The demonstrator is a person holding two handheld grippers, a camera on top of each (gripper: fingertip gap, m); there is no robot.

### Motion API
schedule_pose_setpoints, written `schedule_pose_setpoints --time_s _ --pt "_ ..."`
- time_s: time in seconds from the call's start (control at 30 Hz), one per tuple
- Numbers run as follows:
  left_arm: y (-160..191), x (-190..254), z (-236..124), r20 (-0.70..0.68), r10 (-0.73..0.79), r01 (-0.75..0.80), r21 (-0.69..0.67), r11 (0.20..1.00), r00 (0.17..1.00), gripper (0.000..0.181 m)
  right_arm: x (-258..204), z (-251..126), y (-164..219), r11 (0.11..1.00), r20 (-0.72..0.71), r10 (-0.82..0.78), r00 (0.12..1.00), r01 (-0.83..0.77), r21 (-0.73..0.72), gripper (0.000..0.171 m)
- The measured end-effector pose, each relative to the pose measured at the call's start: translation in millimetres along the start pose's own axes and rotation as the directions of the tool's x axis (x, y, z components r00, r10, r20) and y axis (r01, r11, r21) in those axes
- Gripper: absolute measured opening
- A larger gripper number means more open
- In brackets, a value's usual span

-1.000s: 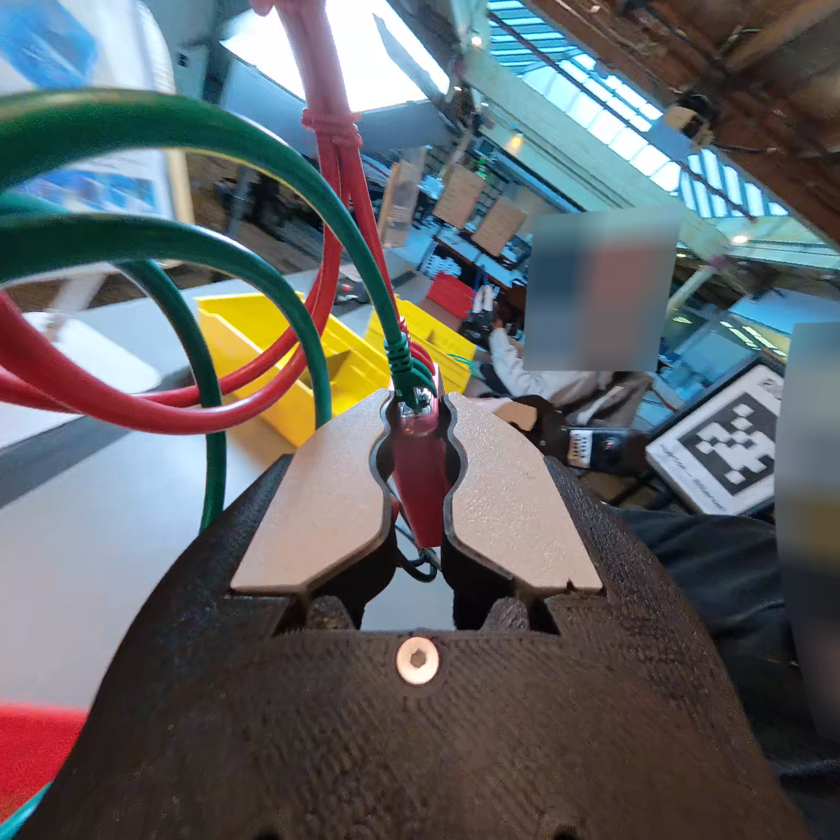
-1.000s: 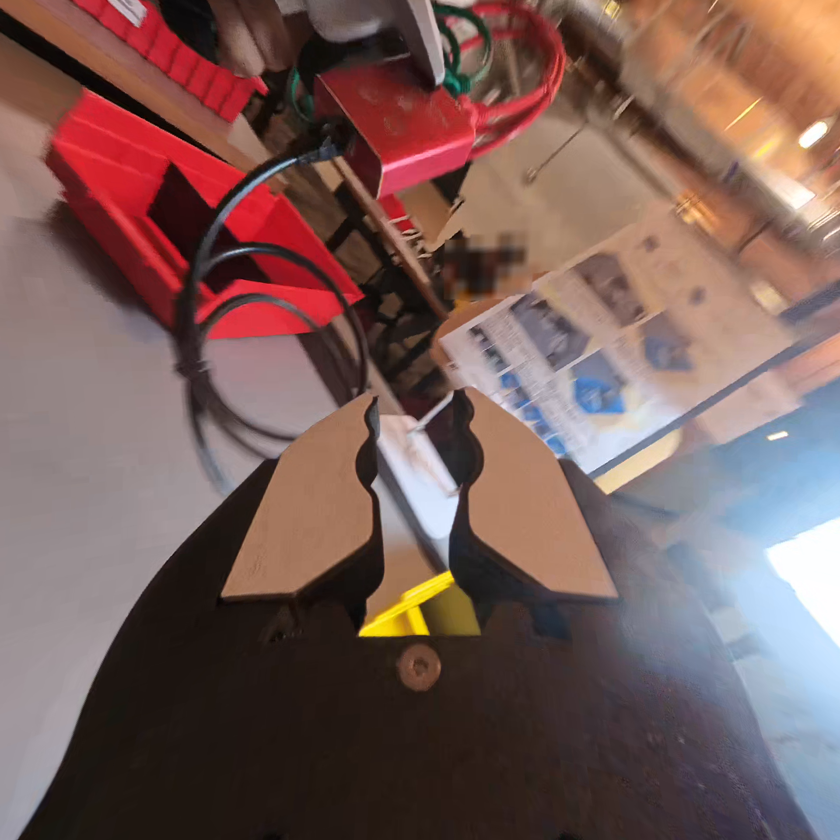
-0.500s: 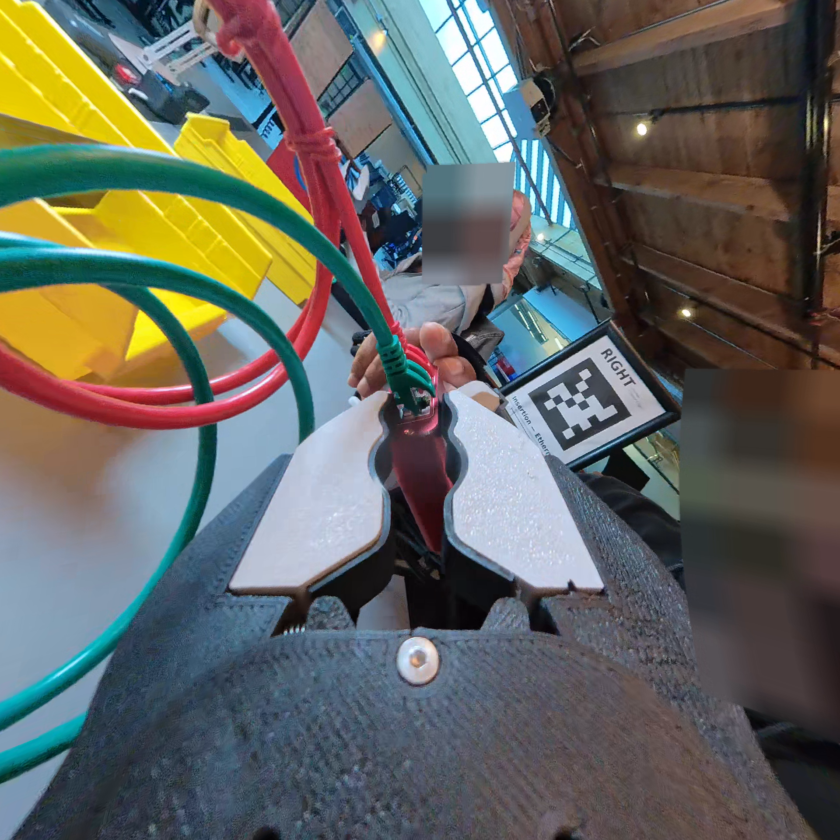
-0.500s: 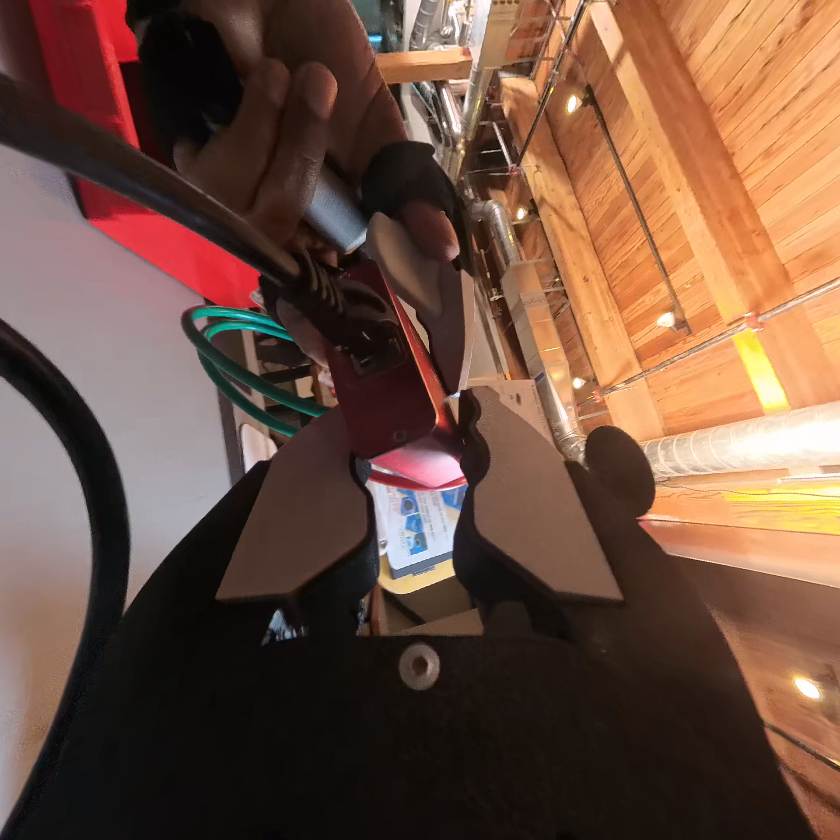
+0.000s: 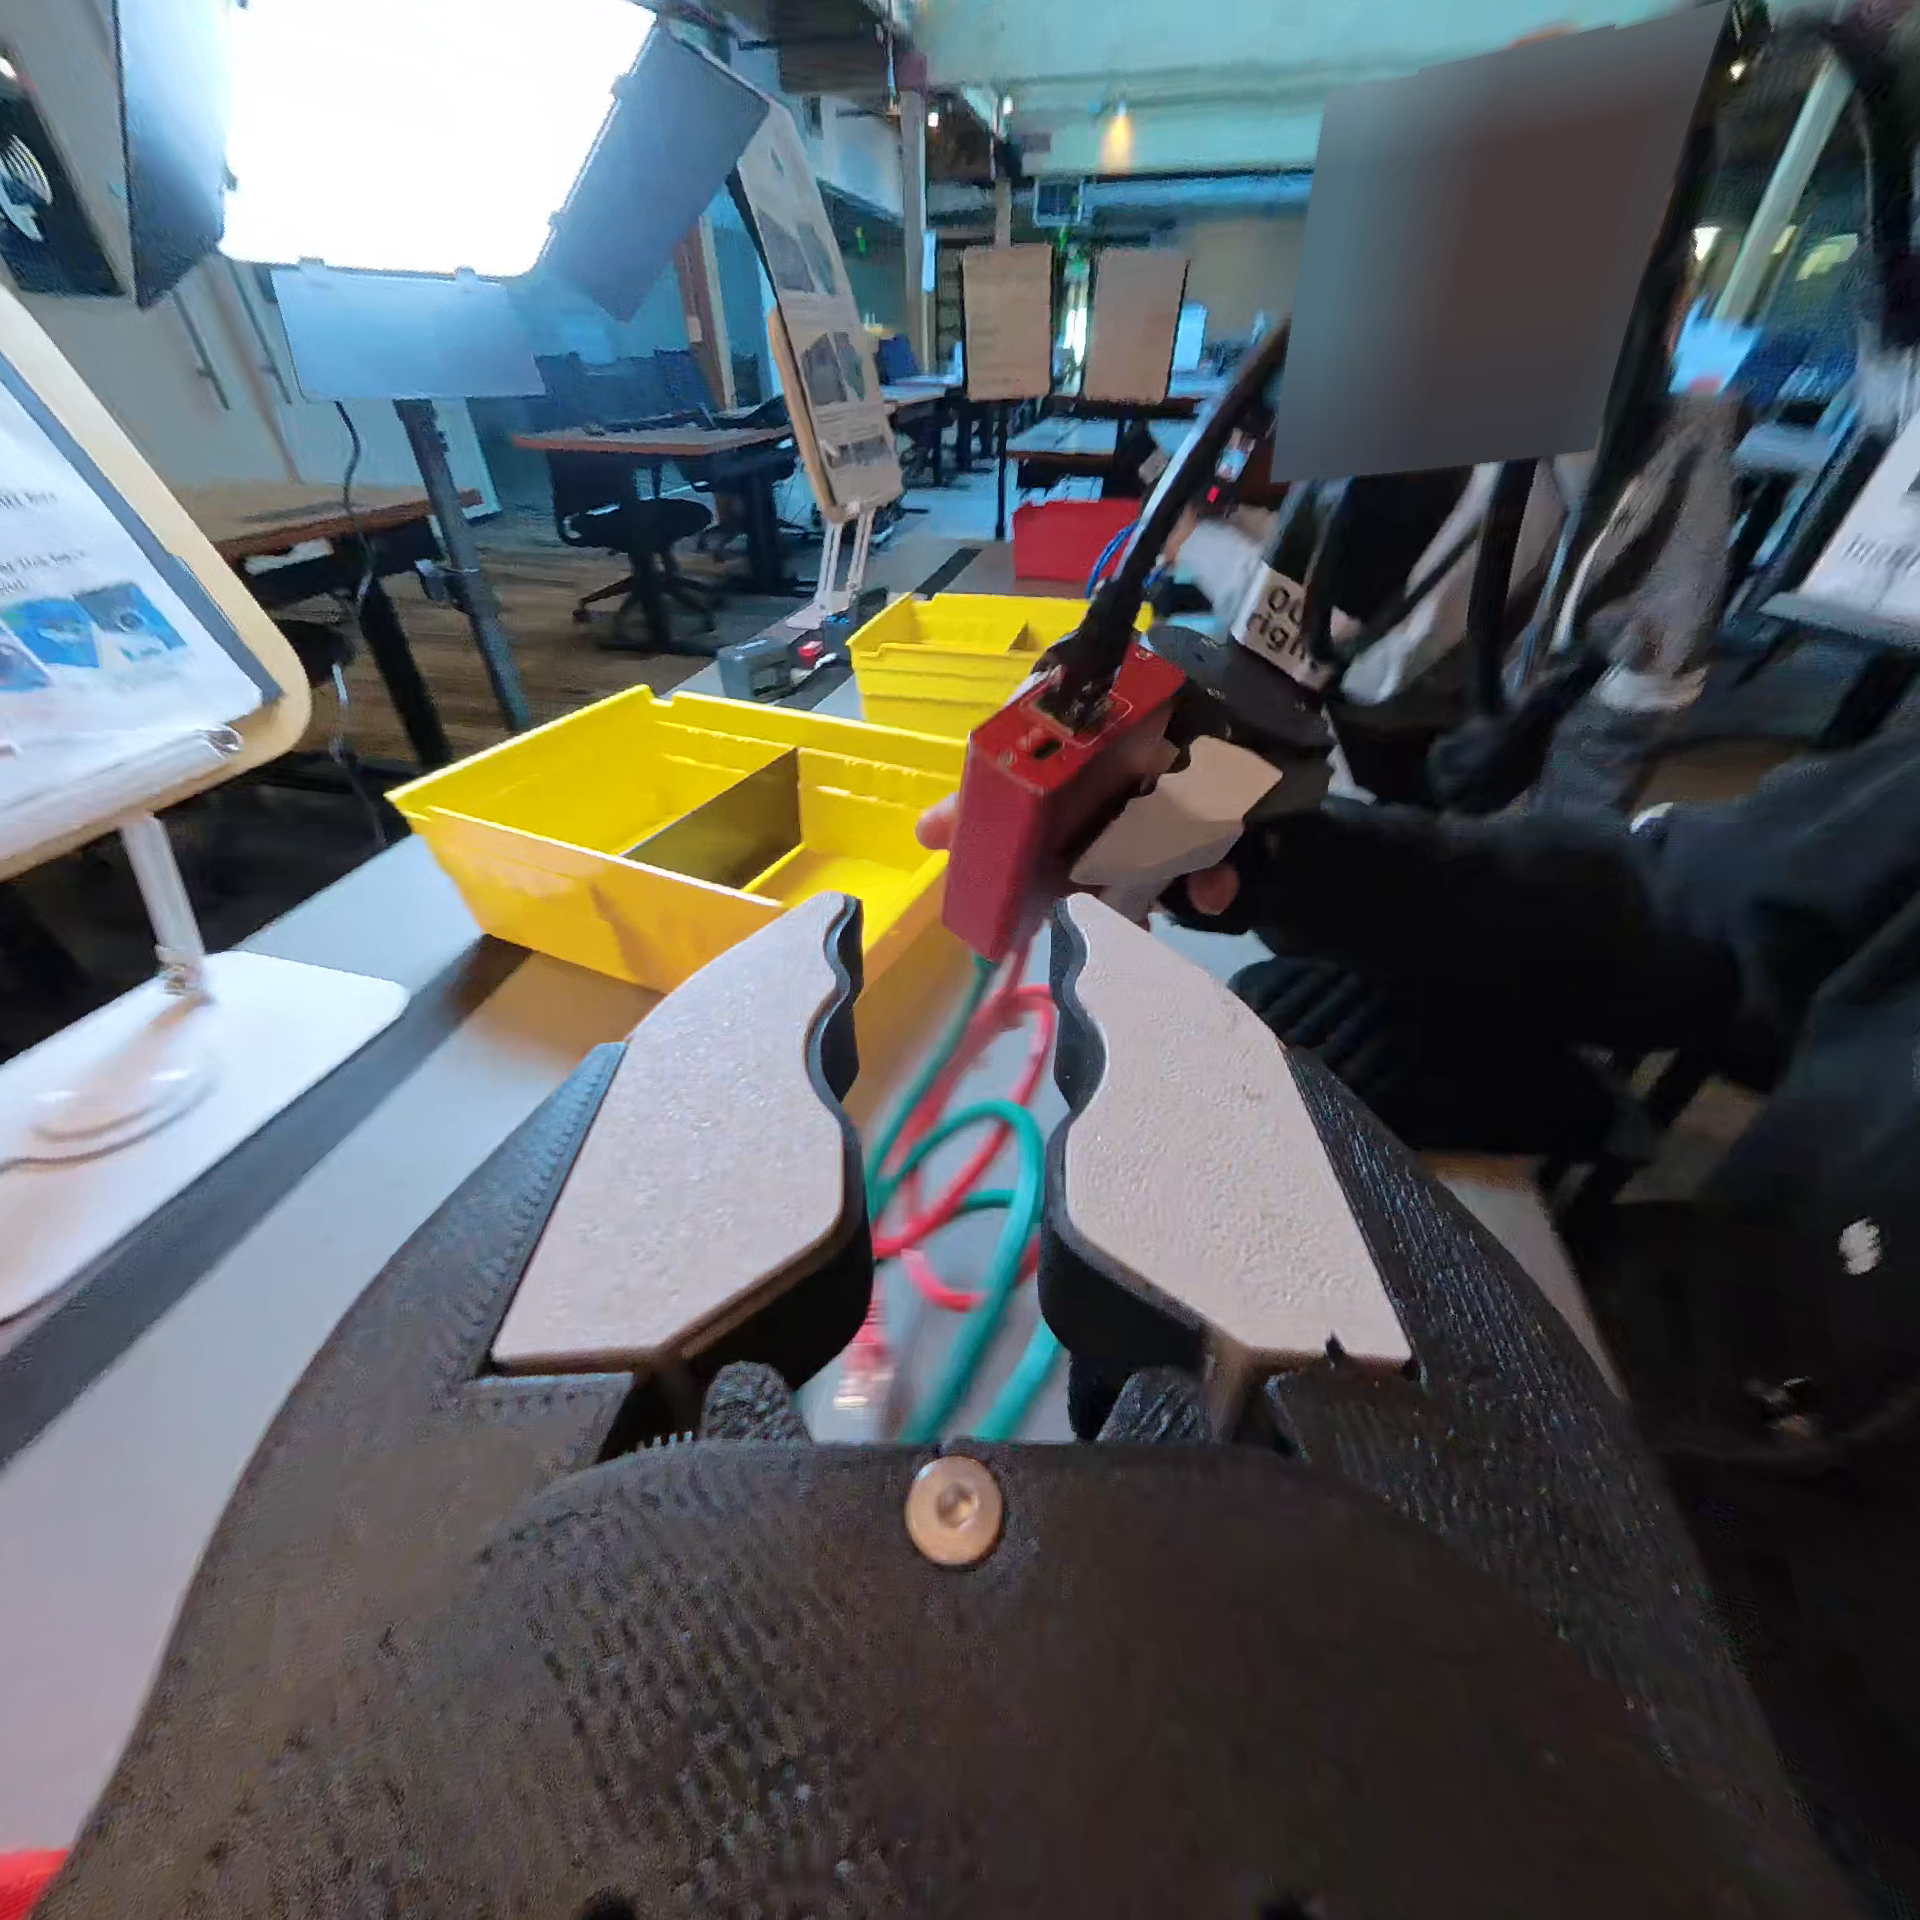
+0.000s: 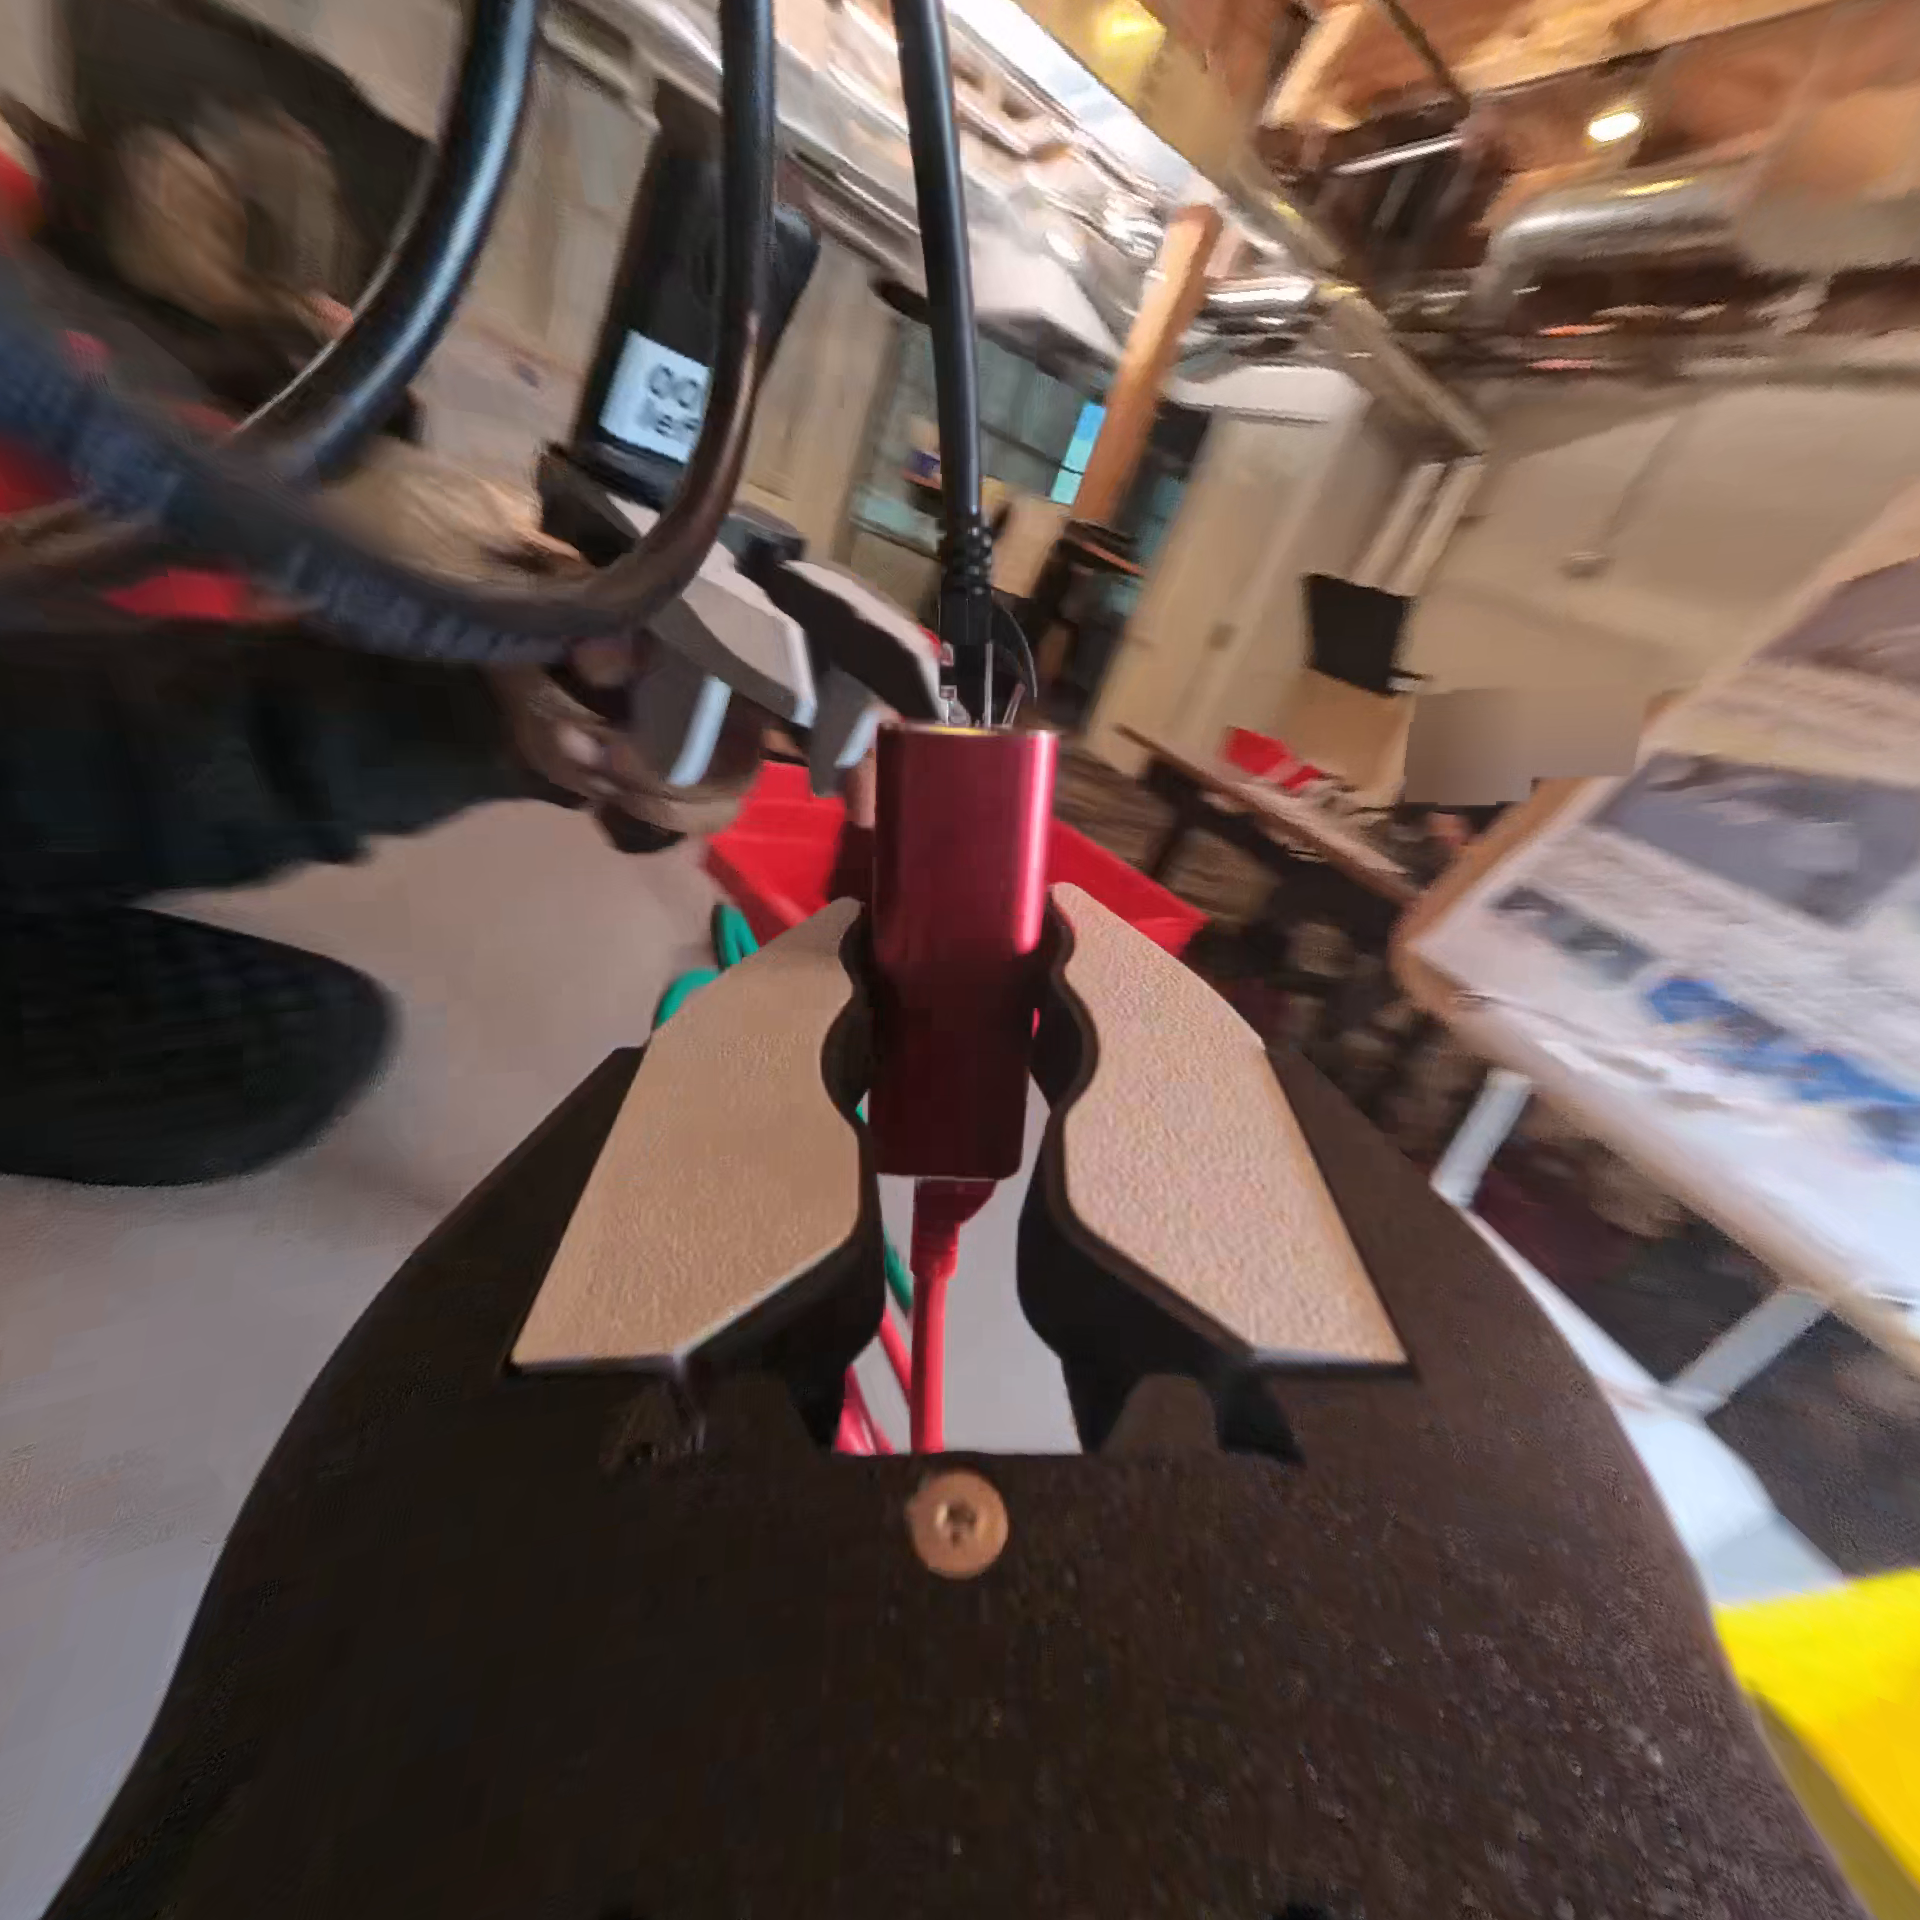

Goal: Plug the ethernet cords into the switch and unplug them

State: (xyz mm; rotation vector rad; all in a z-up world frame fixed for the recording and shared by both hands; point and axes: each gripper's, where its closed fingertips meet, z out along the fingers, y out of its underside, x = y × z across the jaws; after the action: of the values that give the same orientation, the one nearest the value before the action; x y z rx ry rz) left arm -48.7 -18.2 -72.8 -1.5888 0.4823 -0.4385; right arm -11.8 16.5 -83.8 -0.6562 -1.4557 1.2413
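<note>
The red switch (image 6: 961, 935) is clamped between the fingers of my right gripper (image 6: 956, 914) and held above the table. A black cable (image 6: 951, 416) is plugged into its far end. A red cord (image 6: 932, 1278) is plugged into its near end, with a green cord (image 6: 727, 966) beside it. In the left wrist view the switch (image 5: 1039, 810) hangs just ahead of my left gripper (image 5: 956, 925), which is open and empty. The red and green cords (image 5: 966, 1153) loop down from the switch onto the table. The left gripper (image 6: 810, 675) also shows open in the right wrist view.
Two yellow bins (image 5: 675, 821) (image 5: 956, 644) stand on the table beyond the left gripper. A red bin (image 6: 790, 842) sits behind the switch. A printed board on a white stand (image 5: 104, 644) is at the left. A black sleeve (image 5: 1507, 914) reaches in from the right. Spacing between my two grippers at the tips: around 6 cm.
The left gripper has let go of the switch, opened and drawn back. The right gripper has closed on the switch and now holds it. The cords now hang down from it.
</note>
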Motion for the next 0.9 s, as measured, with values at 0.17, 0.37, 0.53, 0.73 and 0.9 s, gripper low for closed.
schedule_pose_setpoints --time_s 0.17,0.37,0.53,0.73,0.9 --pt "35 25 15 -0.192 0.018 -0.048 -0.153 0.987 0.981 0.045 -31 6 12 0.953 0.266 0.267 0.926 -0.295 0.069 0.027" --pt "53 43 48 -0.245 0.019 -0.027 -0.027 0.999 0.969 0.026 -38 5 5 0.888 0.381 0.356 0.853 -0.436 0.147 0.027" --pt "64 19 56 -0.046 0.035 -0.041 -0.127 0.991 0.998 0.026 -16 1 33 0.881 0.309 0.435 0.846 -0.471 0.049 0.033" --pt "62 -38 13 0.322 0.277 -0.165 -0.333 0.928 0.905 0.026 82 -48 78 0.832 -0.070 0.552 0.831 -0.554 -0.021 0.033" --pt "90 -59 -4 0.393 0.407 -0.153 -0.538 0.829 0.824 0.027 146 -106 44 0.916 -0.388 0.390 0.835 -0.396 0.067 0.029"
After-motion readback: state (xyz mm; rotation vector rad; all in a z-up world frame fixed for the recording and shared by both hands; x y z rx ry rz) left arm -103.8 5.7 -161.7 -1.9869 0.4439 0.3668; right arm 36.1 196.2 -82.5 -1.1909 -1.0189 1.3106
